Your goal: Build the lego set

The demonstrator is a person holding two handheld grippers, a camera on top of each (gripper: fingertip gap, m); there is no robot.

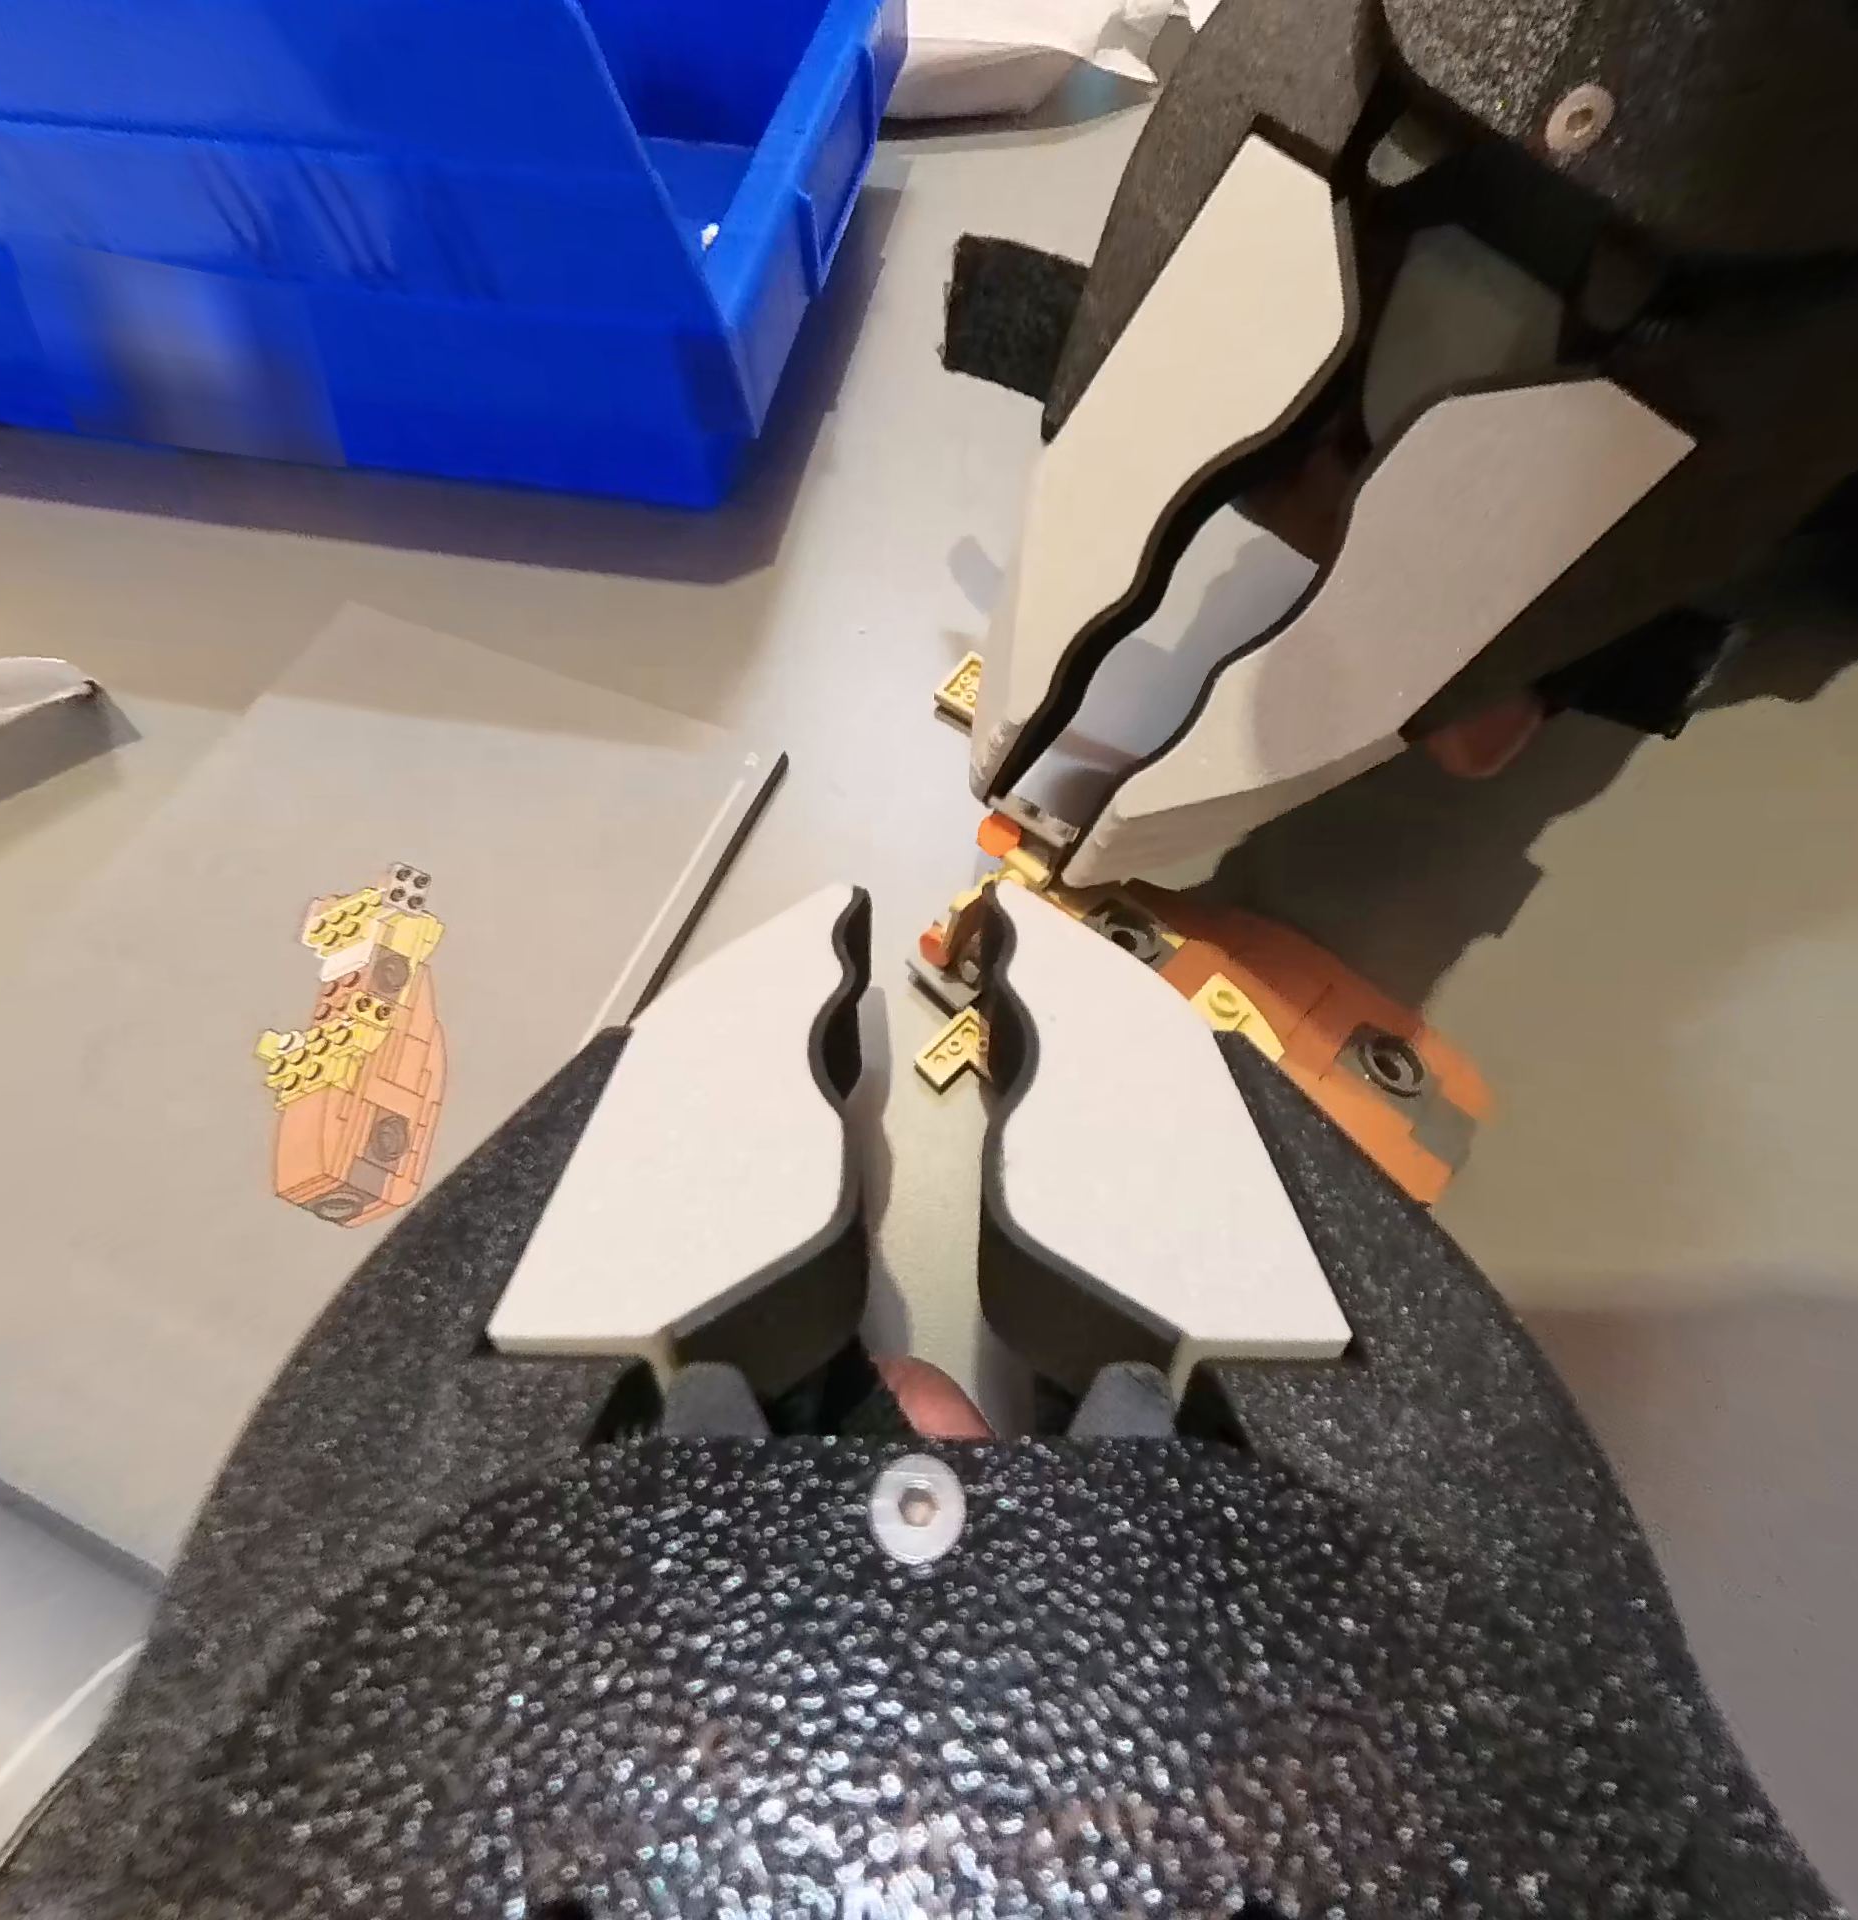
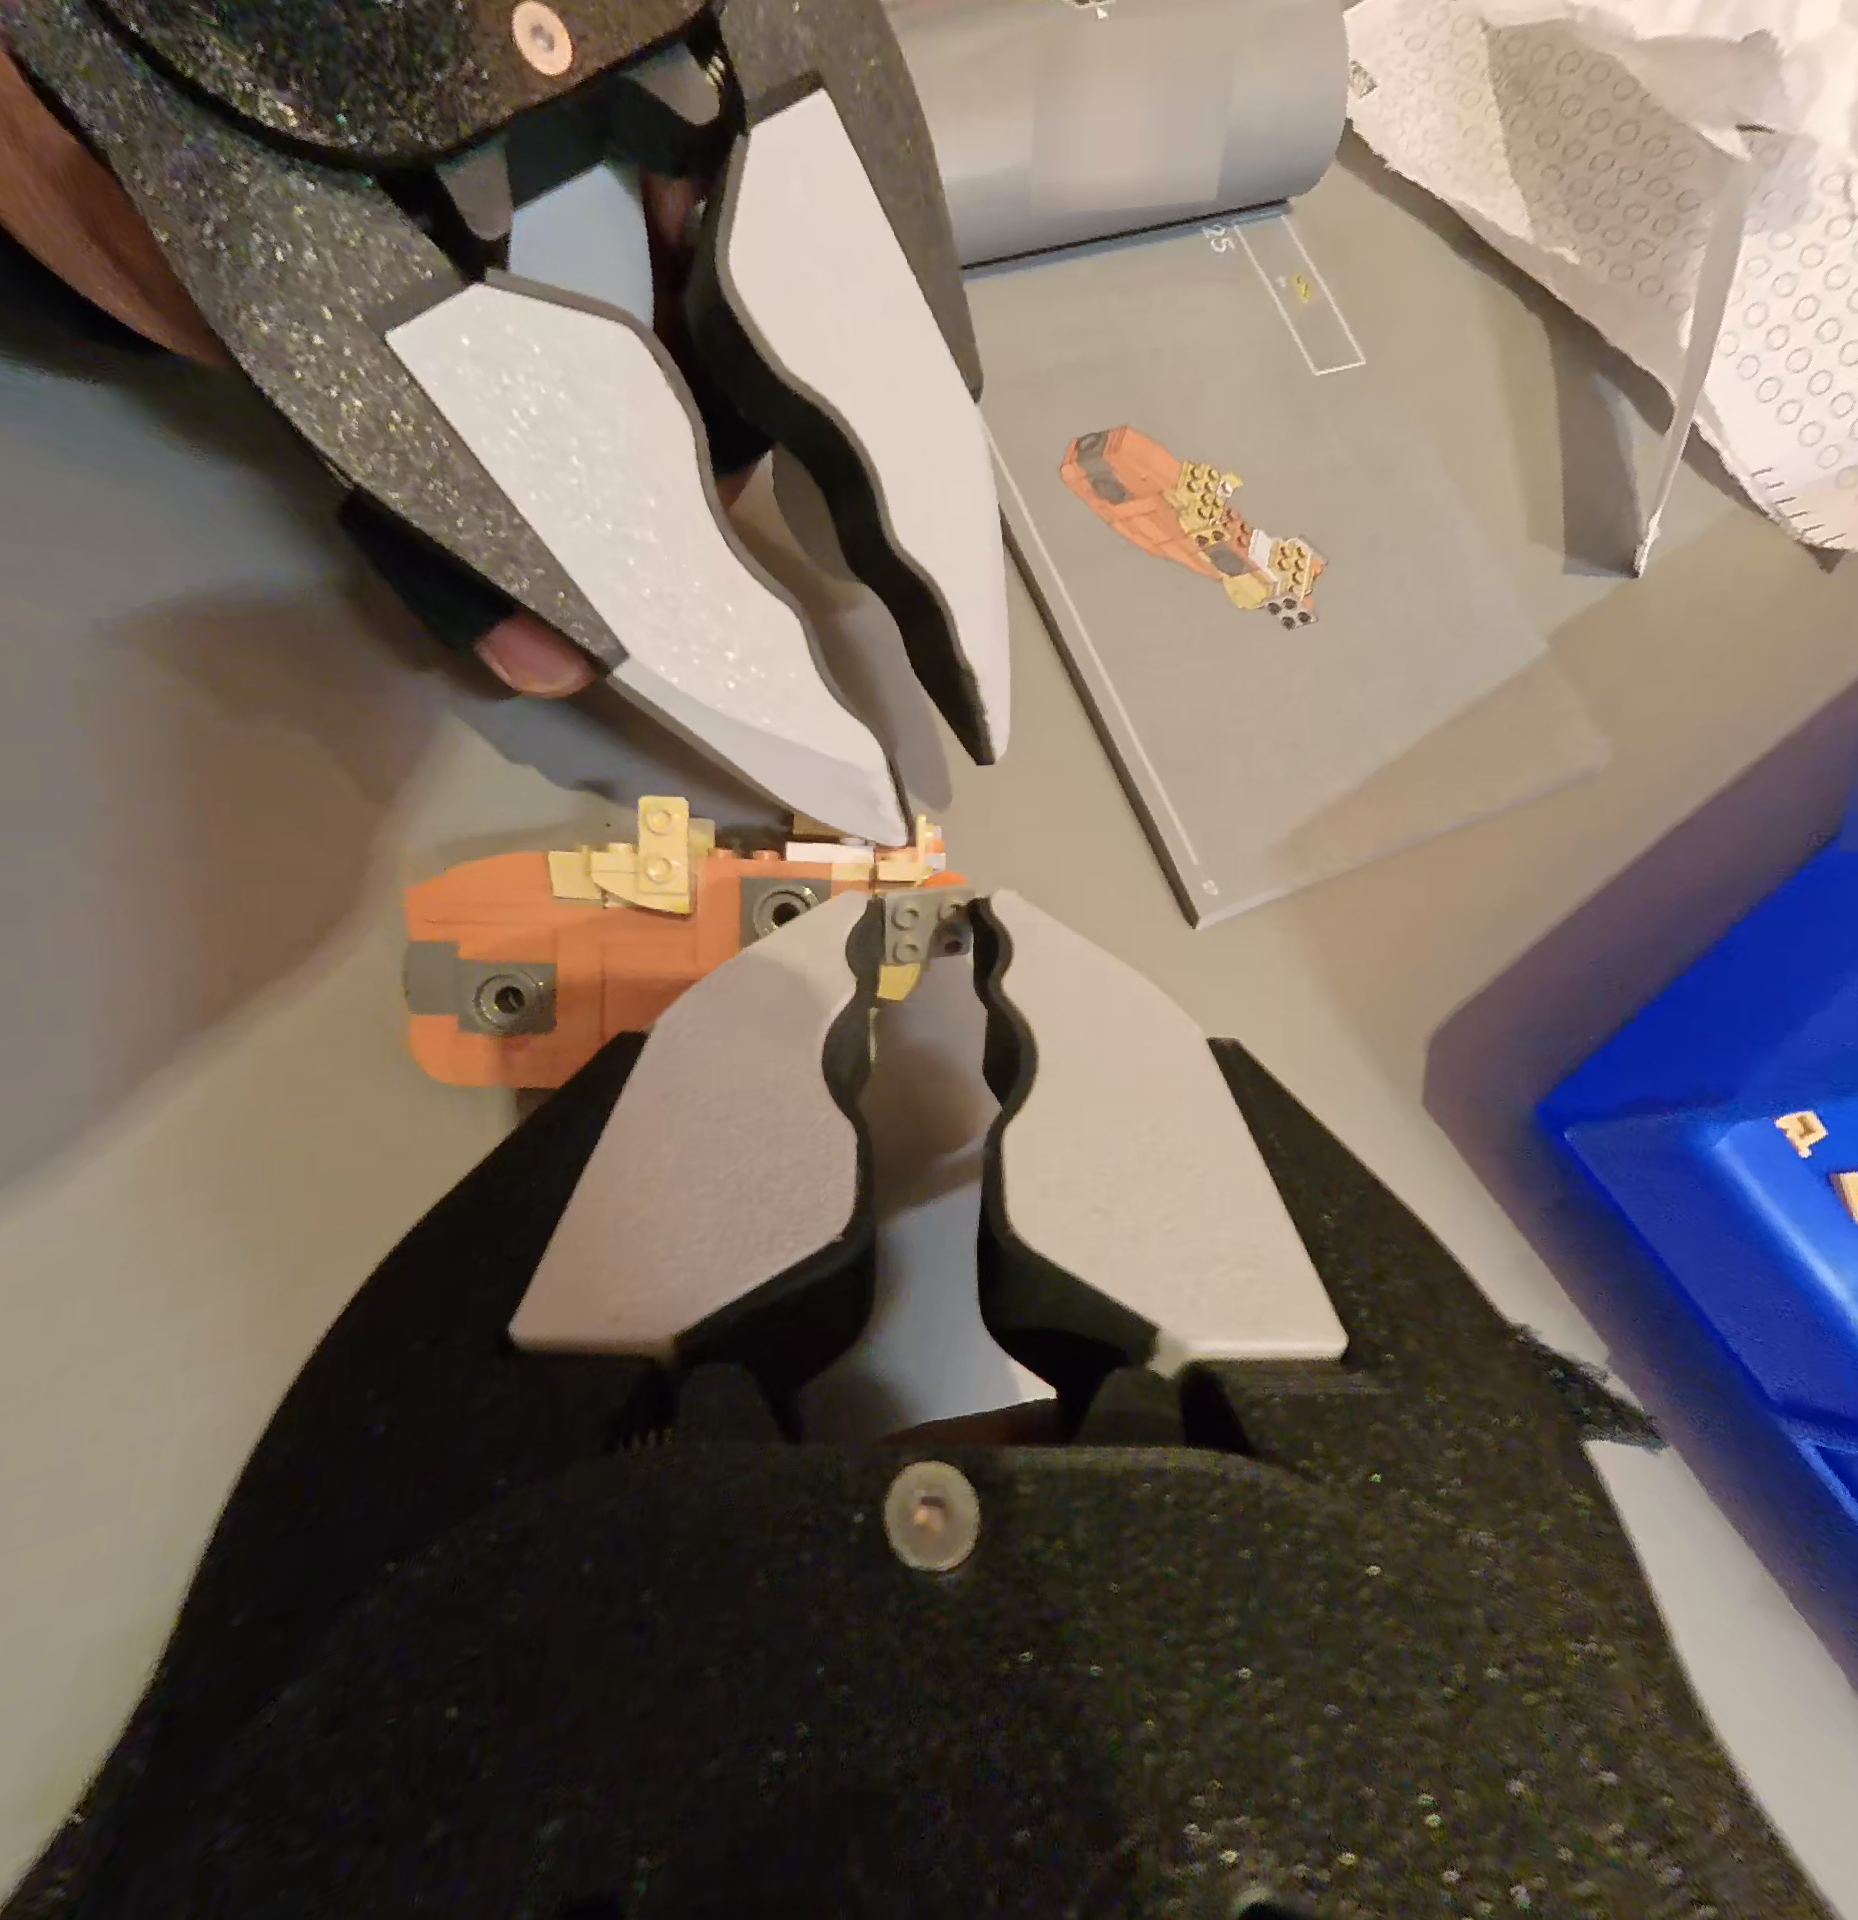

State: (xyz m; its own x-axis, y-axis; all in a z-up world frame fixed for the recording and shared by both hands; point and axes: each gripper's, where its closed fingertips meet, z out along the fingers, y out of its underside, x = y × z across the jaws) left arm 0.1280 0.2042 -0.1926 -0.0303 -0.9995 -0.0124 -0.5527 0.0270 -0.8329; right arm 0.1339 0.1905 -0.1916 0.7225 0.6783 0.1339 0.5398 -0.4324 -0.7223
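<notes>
- Lego model (image 2: pixel 551 945): orange body, long and low, with rounded, stepped sides; dark grey round sockets set into its flank; tan studded plates on top. It lies on the grey table (image 2: pixel 177 1195), just ahead and to the left of the right gripper (image 2: pixel 920 940).
- Right gripper: fingertips closed on a small dark grey studded plate (image 2: pixel 920 928), a tan piece under it, held at the model's end.
- Left gripper (image 1: pixel 930 935): parted, nothing between the fingers; its right fingertip sits against the model's top edge. A loose tan corner plate (image 1: pixel 951 1055) lies on the table in the gap.
- Finger pads: smooth pale grey, with wavy inner edges lined in black; gripper bodies are coarse, speckled black.
- Instruction booklet (image 2: pixel 1320 675): matte grey page with a printed picture of the model, ahead and to the right of the right gripper.
- Blue bin (image 2: pixel 1735 1195): glossy plastic, right of the right gripper, small tan pieces inside.
- Crumpled white paper (image 2: pixel 1683 208), dotted pattern, far ahead on the right.
</notes>
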